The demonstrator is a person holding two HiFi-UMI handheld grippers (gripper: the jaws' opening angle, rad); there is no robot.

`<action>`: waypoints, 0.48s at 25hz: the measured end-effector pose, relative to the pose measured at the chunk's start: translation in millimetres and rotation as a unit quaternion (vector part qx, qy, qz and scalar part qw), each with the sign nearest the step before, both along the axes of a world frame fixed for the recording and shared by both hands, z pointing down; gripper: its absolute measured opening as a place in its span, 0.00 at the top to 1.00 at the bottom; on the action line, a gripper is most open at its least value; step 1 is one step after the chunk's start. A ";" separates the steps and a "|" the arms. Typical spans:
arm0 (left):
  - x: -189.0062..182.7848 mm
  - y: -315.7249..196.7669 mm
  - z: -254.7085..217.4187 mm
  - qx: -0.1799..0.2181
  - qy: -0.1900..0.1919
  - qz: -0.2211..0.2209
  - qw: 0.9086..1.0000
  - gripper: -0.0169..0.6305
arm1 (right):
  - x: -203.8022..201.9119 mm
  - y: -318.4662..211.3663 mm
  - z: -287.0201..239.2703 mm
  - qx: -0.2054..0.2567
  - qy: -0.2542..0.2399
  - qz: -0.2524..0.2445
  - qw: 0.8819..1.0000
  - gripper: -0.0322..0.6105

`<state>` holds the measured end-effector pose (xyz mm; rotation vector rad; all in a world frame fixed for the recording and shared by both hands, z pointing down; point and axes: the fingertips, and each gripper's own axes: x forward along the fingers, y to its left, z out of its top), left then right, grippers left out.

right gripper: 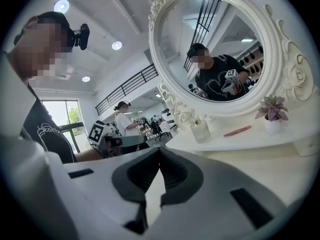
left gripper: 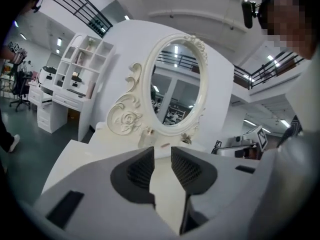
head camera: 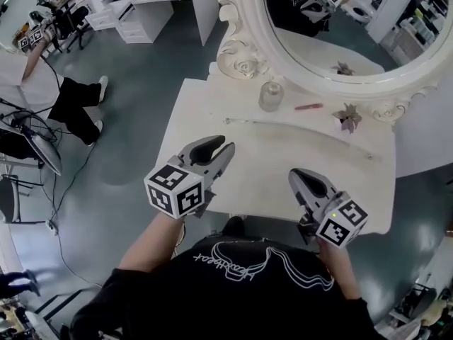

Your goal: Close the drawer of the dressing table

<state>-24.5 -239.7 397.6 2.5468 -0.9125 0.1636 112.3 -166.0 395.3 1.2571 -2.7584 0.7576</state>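
While the dressing table [head camera: 283,154] runs side to side beneath its mirror [head camera: 340,20], the left gripper [head camera: 221,149] hangs part-open, empty; the right gripper [head camera: 299,177] is closed, empty.

A big open-plan work hall, part office and part recording studio, not a home: the ornate white dressing table [head camera: 191,119] with its oval mirror [left gripper: 176,86] stands on a bare grey floor [head camera: 127,190] trailing cables [head camera: 71,179]. Around it are office chairs [left gripper: 19,84] and a white shelf desk [left gripper: 70,84] — overhead, a black-railed mezzanine [left gripper: 75,6] and recessed ceiling lights [right gripper: 116,45].
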 end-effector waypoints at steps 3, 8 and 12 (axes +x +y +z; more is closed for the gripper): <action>5.8 28.4 -24.6 0.014 0.021 0.027 0.999 0.86 | -5.1 12.0 -6.4 0.009 -0.001 -0.006 1.000 0.95; 20.1 75.4 -51.1 0.017 0.047 0.076 0.996 0.97 | -12.5 33.8 -24.3 0.035 -0.001 -0.019 0.999 0.95; 31.2 107.8 -61.6 0.034 0.057 0.104 0.992 0.97 | -17.1 48.6 -37.5 0.059 -0.006 -0.025 0.998 0.95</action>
